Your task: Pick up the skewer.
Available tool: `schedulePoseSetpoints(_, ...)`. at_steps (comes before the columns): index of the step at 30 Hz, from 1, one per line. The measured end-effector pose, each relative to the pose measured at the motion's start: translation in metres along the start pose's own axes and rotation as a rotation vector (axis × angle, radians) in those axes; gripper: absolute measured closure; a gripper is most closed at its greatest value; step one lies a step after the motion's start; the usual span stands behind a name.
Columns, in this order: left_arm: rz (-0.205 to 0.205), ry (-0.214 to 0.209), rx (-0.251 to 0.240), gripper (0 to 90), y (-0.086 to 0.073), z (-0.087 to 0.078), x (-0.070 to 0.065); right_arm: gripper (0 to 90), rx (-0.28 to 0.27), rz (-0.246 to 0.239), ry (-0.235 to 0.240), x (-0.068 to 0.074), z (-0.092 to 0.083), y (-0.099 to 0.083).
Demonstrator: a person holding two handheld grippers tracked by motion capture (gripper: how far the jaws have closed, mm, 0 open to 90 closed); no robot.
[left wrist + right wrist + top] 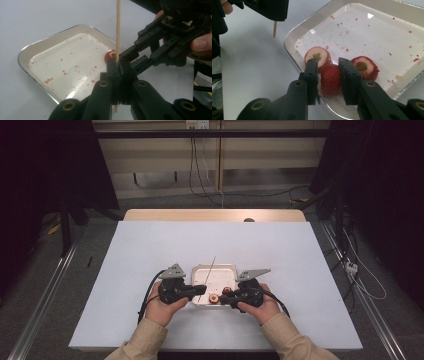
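Skewer pinched in left tongs, cored red fruit pinched in right, over near corner of tray.

Left gripper [117, 67] pressed together on thin wooden skewer [118, 30], stick rising steeply above the jaws, short blunt end poking out below. Right gripper [327, 75] clamped on one red fruit piece [330, 79], pads against both its sides, at the near rim of the white tray [294, 32]; two more cored pieces just beyond the jaws, one [317, 55] ahead of the left pad, one [364, 67] ahead of the right. Likely risks: soft fruit crushed or split by too hard a squeeze, judging from red crumbs already scattered across the tray; skewer tip missing the cored hole and glancing off the skin; thin stick rotating or slipping between the pads under push; fruit squirting out sideways, off the rim onto the table [150, 250].
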State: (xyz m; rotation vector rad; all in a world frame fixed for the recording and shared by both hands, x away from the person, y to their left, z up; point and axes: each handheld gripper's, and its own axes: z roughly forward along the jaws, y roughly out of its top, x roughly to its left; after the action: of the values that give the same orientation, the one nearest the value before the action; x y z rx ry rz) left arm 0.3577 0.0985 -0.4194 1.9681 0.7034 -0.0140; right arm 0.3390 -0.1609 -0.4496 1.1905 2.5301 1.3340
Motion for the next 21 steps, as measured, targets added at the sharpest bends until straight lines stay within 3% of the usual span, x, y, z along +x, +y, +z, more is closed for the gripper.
schedulePoseSetpoints(15,0.005,0.002,0.006,89.1,0.0,0.0,0.0,74.3,0.011,0.044,-0.004,-0.006,-0.005,-0.006)
schedulePoseSetpoints(21,-0.007,-0.007,0.006,89.1,-0.001,0.001,0.0,74.5,-0.067,0.1,-0.002,-0.009,-0.012,-0.002)
